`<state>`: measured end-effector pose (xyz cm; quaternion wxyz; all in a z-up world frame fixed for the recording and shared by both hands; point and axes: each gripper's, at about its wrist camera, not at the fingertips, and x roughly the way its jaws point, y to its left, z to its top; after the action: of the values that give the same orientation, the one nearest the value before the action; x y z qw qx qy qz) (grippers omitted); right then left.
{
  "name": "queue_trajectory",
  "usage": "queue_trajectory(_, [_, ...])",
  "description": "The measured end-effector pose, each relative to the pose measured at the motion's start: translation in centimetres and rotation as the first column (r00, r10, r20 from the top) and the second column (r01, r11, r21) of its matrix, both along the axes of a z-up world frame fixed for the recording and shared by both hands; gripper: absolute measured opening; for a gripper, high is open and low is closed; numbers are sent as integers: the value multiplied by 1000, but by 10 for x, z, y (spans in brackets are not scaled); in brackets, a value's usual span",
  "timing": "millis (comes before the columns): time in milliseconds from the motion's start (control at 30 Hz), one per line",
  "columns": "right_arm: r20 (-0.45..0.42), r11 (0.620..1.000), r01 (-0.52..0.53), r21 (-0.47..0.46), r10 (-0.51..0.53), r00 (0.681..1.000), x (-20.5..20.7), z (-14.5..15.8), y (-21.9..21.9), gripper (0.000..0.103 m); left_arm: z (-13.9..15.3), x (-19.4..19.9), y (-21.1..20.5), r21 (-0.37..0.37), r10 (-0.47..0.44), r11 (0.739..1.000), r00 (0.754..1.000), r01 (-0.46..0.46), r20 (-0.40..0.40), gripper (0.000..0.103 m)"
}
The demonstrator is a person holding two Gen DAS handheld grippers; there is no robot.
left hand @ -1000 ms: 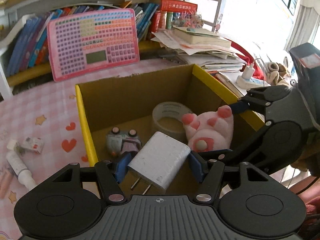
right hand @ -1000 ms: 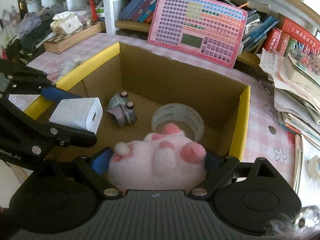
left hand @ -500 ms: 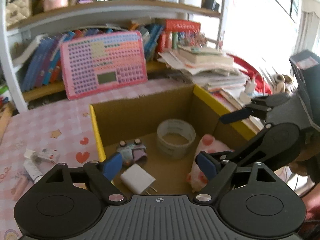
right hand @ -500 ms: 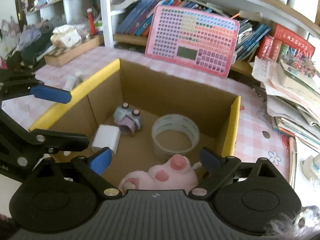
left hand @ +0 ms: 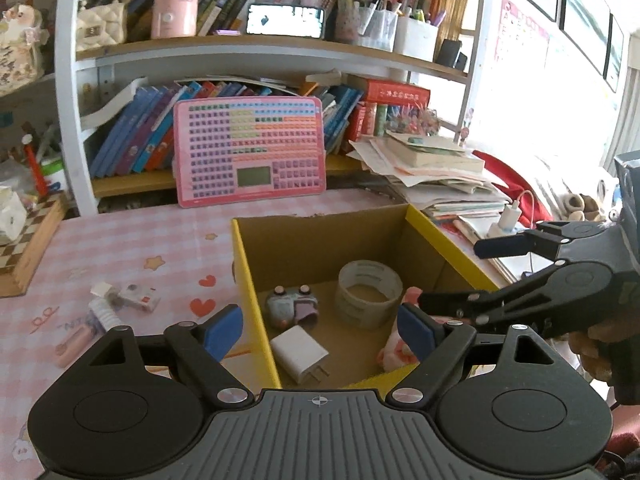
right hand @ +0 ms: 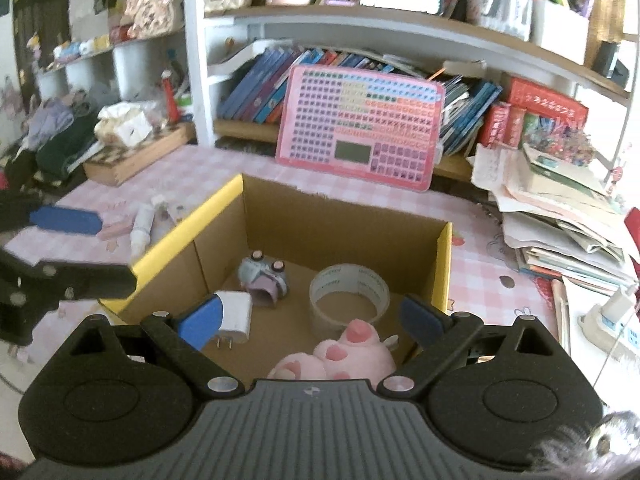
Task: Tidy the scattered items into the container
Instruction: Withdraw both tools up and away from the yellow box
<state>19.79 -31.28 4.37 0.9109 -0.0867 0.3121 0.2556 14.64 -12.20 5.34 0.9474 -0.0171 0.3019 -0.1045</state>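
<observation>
Pink checked tabletop (left hand: 132,248); cardboard box (left hand: 256,300) beneath left gripper (left hand: 320,330) and right gripper (right hand: 310,320), both spread, empty.

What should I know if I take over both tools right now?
Left tool: open, holding nothing, above the near edge of the cardboard box.
Right tool: open, holding nothing, over the same box.
In the box: white charger, pink plush paw, tape roll, small grey toy.
Done: those four things are inside.
Left: the small items on the pink tablecloth left of the box, namely a white tube, a pink stick and a small white packet. Pick these up next.
</observation>
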Motion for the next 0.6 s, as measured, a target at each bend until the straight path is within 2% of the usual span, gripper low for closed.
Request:
queue_trajectory(300, [67, 993, 114, 38, -116, 991, -35, 7, 9, 96, -5, -24, 18, -9, 9, 1000, 1000, -9, 4, 87])
queue_trajectory(600, [66, 966, 255, 49, -258, 964, -76, 3, 19, 96, -9, -47, 41, -11, -21, 1000, 1000, 21, 10, 87])
